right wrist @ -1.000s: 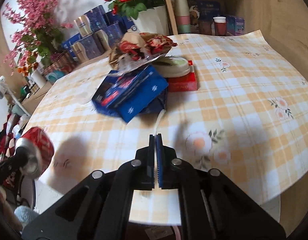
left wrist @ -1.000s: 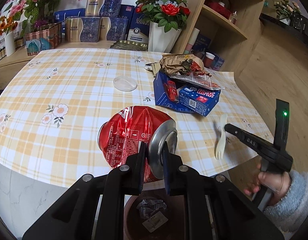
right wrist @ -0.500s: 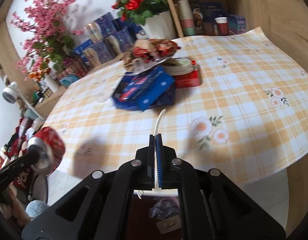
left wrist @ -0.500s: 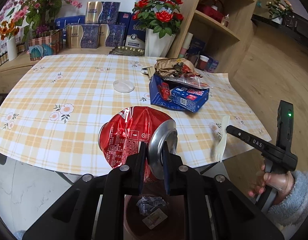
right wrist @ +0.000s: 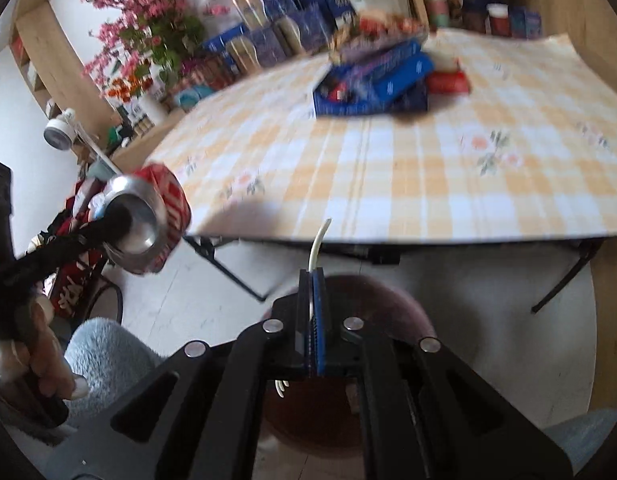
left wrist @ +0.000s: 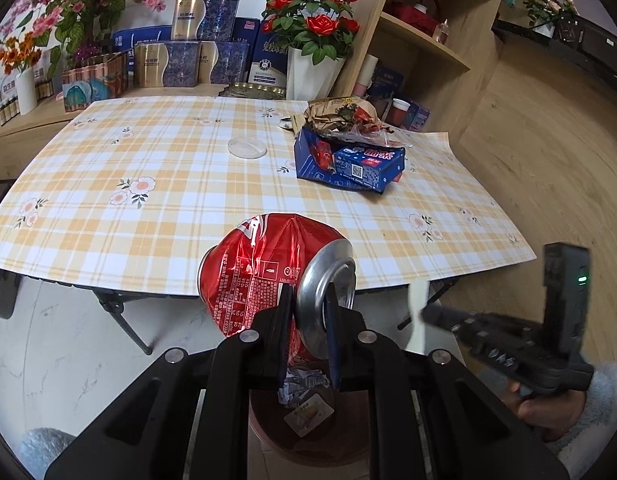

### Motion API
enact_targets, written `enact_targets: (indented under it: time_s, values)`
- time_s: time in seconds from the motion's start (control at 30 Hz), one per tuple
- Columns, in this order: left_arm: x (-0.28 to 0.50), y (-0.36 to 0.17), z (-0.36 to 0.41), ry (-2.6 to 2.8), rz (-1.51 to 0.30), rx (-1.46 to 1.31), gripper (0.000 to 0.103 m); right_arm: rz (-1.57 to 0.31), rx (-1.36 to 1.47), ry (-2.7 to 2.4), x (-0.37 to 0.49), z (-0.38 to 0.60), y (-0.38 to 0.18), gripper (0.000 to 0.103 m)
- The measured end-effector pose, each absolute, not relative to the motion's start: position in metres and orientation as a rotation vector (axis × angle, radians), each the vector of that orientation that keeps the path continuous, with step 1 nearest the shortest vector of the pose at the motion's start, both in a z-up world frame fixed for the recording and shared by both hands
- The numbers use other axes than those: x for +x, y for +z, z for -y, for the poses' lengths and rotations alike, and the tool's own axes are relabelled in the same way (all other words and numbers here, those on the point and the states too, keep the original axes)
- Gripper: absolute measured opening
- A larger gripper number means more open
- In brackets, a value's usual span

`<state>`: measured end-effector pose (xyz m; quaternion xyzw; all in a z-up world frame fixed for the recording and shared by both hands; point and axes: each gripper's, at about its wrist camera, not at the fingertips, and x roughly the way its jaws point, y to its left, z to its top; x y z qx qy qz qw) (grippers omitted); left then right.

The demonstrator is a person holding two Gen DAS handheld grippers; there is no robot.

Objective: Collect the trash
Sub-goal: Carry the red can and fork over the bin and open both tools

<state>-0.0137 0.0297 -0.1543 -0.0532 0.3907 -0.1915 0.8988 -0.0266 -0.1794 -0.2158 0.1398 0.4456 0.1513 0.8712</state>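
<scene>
Above the brown bin (left wrist: 308,432), the left gripper (left wrist: 308,320) clamps a crushed red can (left wrist: 264,272) by its rim; right of it, the right gripper (right wrist: 311,312) pinches a white plastic fork (right wrist: 318,246), near the table (left wrist: 168,208) edge.

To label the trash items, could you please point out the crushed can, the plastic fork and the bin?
Crushed can (left wrist: 264,276): left wrist view, red dented side.
Plastic fork (right wrist: 317,249): right wrist view, white handle.
Bin (left wrist: 308,450): left wrist view, brown near wall.
</scene>
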Motion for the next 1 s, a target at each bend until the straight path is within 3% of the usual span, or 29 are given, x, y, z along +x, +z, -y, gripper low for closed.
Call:
enact_targets:
  time_s: [0.23,0.33,0.37,0.47,0.6,0.7,1.0]
  values:
    - [-0.019,-0.154,-0.028,-0.407,-0.808,-0.100,0.015,-0.995,0.324,0.335,-0.021,0.174,-0.227,0.012]
    - [-0.019,-0.153,-0.028,-0.409,-0.808,-0.099,0.015,-0.977,0.338,0.331,-0.024,0.177,-0.224,0.036]
    - [-0.019,-0.153,-0.027,-0.411,-0.808,-0.099,0.015,-0.971,0.336,0.327,-0.024,0.179,-0.223,0.039]
    - [-0.020,-0.154,-0.026,-0.412,-0.811,-0.096,0.015,-0.942,0.328,0.299,-0.026,0.184,-0.217,0.070]
    - [-0.019,-0.157,-0.023,-0.420,-0.818,-0.084,0.015,-0.893,0.303,0.248,-0.030,0.197,-0.210,0.092]
    - [-0.021,-0.163,-0.020,-0.438,-0.828,-0.070,0.015,-0.875,0.272,0.202,-0.036,0.206,-0.209,0.097]
    - [-0.027,-0.195,-0.006,-0.527,-0.841,-0.036,0.015,-0.875,0.184,0.053,-0.062,0.224,-0.236,0.097]
